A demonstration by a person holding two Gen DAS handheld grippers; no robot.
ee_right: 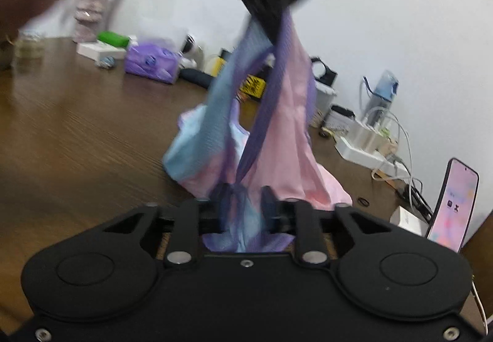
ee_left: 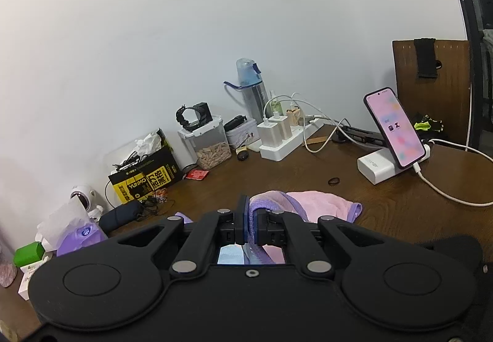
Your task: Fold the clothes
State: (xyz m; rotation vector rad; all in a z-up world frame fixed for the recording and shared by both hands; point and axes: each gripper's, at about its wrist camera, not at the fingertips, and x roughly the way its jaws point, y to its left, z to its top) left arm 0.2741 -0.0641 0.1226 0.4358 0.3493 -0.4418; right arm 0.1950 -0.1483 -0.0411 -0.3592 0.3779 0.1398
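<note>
We see the left gripper (ee_left: 250,220) with jaws clamped on the purple hem of the pink garment (ee_left: 320,203), lifting it above the wooden bench (ee_left: 385,206). The right gripper (ee_right: 243,208) has its jaws closed on a bunched lower part, and the cloth stretches up between them, partly resting on the bench.

Pink, blue and purple garment (ee_right: 277,138) hangs stretched above the table.

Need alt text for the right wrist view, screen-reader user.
The right gripper clamps a bunch of a pink, blue and purple garment, which the left gripper pinches higher up, stretching it above a brown wooden table. A lit phone stands at right.
</note>
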